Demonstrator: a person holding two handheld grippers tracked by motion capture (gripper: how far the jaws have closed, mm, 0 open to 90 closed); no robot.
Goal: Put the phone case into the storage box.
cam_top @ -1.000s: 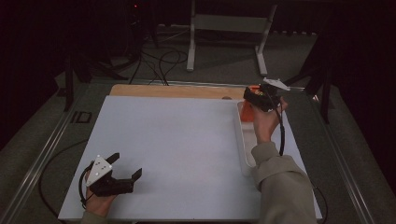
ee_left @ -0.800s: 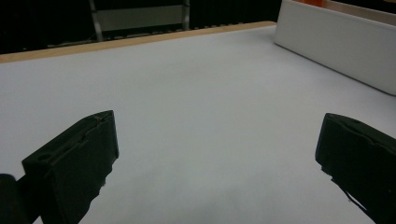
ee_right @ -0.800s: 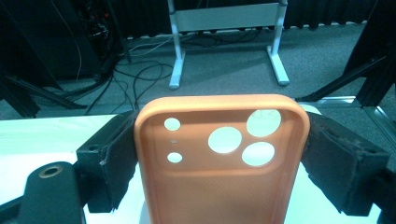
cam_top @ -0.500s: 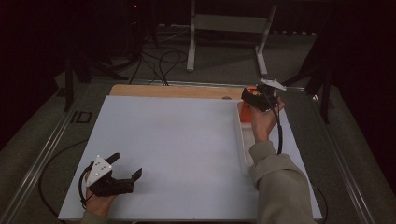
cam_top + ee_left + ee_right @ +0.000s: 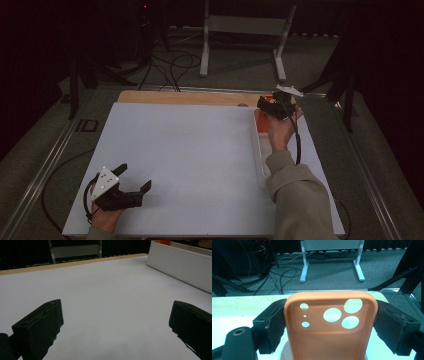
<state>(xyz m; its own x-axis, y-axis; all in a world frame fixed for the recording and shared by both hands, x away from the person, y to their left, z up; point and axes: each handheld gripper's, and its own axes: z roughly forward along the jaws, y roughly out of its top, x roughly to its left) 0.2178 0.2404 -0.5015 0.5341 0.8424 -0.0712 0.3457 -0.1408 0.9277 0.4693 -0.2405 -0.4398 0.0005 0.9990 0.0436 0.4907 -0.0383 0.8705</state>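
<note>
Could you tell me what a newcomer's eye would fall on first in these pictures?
Most striking is the orange phone case, clamped by its sides between the jaws of the right gripper at the table's far right, over the white tray. Next comes the left gripper, jaws wide apart, low over the bare white table near its front left corner.

phone case (image 5: 330, 325) matt orange rubbery plastic; tray (image 5: 180, 263) smooth white plastic; table edge (image 5: 185, 97) pale wood.

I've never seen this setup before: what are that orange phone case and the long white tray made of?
The orange phone case looks like soft matte silicone or rubbery plastic: rounded edges, no glare, cleanly moulded camera holes. The white tray seems to be rigid plastic, with smooth, straight, evenly coloured walls; painted metal cannot be ruled out.
</note>
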